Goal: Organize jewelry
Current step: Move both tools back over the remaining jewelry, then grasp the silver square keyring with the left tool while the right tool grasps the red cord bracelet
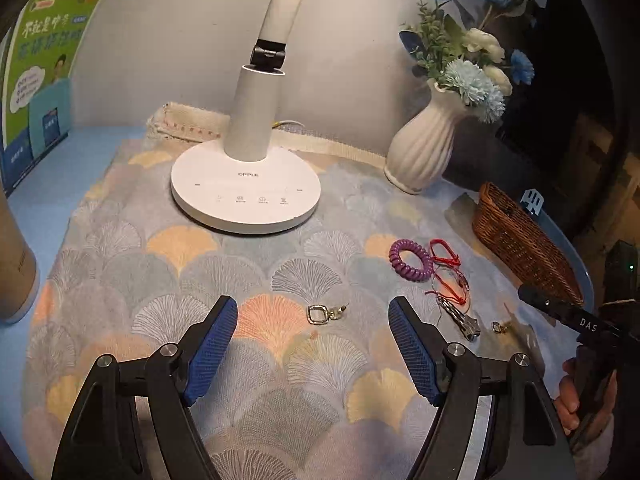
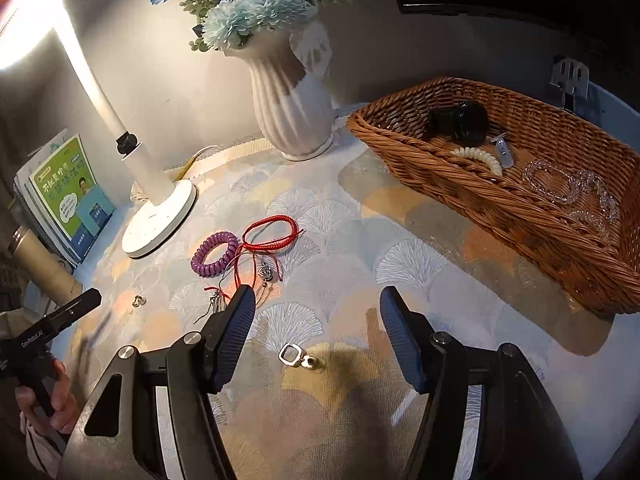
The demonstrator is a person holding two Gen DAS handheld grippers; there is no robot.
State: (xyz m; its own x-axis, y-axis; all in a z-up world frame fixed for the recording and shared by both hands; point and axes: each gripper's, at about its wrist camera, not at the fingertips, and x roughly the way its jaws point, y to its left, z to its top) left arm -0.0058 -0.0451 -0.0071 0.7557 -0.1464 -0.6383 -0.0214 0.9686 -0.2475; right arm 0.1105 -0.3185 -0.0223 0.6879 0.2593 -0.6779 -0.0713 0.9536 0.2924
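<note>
My left gripper (image 1: pixel 312 308) is open low over the patterned cloth, and a silver square earring (image 1: pixel 324 314) lies on the cloth just past its blue pads, untouched. To the right lie a purple coil band (image 1: pixel 411 260), red cord bracelets (image 1: pixel 444 256), a silver charm (image 1: pixel 460 318) and a second earring (image 1: pixel 500 326). My right gripper (image 2: pixel 316 296) is also open, with that second earring (image 2: pixel 296 356) lying loose on the cloth between its fingers. The wicker basket (image 2: pixel 440 172) holds a cream bead bracelet (image 2: pixel 480 158), clear crystal bracelets (image 2: pixel 560 188) and a black item (image 2: pixel 460 120).
A white desk lamp (image 1: pixel 244 196) stands at the back middle, with a white vase of blue flowers (image 1: pixel 424 148) to its right. Books (image 1: pixel 36 92) lean at the far left beside a cardboard tube (image 1: pixel 16 272). A hand (image 1: pixel 572 400) grips the right tool's handle.
</note>
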